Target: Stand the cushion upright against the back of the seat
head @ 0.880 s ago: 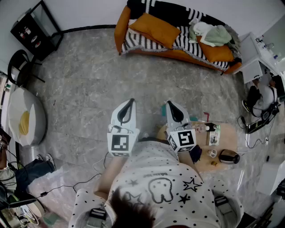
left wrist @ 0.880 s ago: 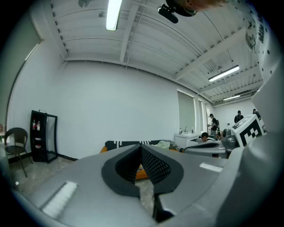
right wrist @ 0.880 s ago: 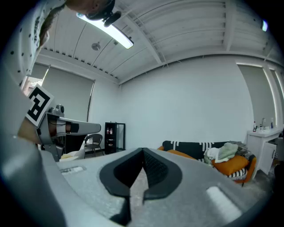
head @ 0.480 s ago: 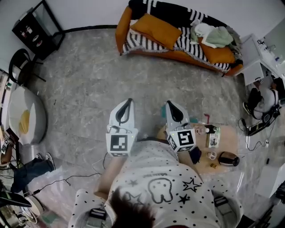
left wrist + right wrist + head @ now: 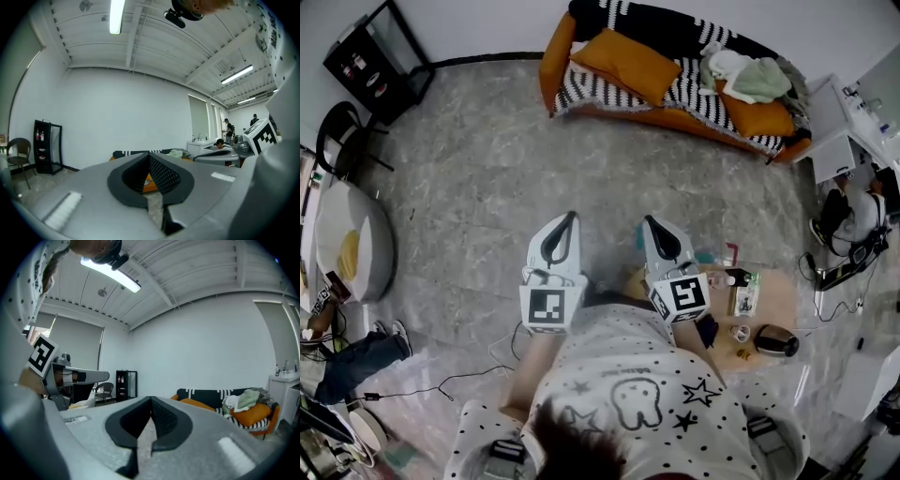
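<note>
An orange sofa [image 5: 675, 70] with a black-and-white striped cover stands by the far wall. A large orange cushion [image 5: 625, 62] lies flat on its left seat. A second orange cushion [image 5: 755, 112] lies at its right end, beside a heap of pale clothes [image 5: 745, 73]. The right gripper view shows the sofa [image 5: 225, 408] well ahead. My left gripper [image 5: 564, 220] and right gripper [image 5: 652, 223] are held level close to my chest, far from the sofa. Both are shut with nothing between the jaws; the tips meet in each gripper view [image 5: 150, 154] [image 5: 151, 400].
A small wooden table [image 5: 764, 305] with bottles, a cup and a kettle stands at my right. A black shelf [image 5: 375, 61] and a chair [image 5: 342, 141] are at the far left, a white beanbag [image 5: 352, 248] at the left. A seated person [image 5: 853, 211] and cables are at the right.
The view has shifted slightly, and both grippers sit a little lower in the head view. A person at the left edge has moved. Both grippers stay shut.
</note>
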`<state>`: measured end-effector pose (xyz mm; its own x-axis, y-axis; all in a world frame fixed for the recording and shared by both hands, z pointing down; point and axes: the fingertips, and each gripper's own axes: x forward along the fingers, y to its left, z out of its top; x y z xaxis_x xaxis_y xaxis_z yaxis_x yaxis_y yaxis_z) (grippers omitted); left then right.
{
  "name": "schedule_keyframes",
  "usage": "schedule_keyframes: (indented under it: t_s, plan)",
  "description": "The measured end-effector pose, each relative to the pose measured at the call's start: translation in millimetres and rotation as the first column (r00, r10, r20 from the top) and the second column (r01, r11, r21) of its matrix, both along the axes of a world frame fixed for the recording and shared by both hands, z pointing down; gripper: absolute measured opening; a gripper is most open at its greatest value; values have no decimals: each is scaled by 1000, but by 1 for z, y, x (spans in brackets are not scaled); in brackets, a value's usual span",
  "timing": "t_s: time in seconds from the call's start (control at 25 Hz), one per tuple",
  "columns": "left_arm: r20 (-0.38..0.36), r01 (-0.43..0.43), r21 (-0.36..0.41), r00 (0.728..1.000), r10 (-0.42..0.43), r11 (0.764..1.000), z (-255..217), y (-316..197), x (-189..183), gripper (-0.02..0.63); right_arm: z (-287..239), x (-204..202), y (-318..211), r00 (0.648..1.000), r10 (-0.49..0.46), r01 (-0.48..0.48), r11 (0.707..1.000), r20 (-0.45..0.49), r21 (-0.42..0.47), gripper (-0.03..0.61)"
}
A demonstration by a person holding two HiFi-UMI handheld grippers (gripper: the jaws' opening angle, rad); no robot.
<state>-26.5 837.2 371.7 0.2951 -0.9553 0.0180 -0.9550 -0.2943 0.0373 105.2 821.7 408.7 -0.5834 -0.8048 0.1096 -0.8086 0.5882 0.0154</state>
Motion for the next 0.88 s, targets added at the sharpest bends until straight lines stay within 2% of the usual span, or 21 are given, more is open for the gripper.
schedule_keyframes:
  t_s: [0.24, 0.56, 0.88]
  plan:
    - [-15, 5, -29, 1000, -6, 1000, 8, -11, -12, -11, 10, -16, -12, 1000, -8, 8, 1000, 9, -30, -6]
    - [-32, -10, -40, 999, 9, 999, 6, -63, -53, -8, 10, -53, -67, 1000, 23, -22, 999, 12, -49, -6]
    - [-57, -82, -21, 995, 81, 996, -5, -112, -71, -6, -1, -81, -110, 999, 51, -51, 998, 1, -42, -6]
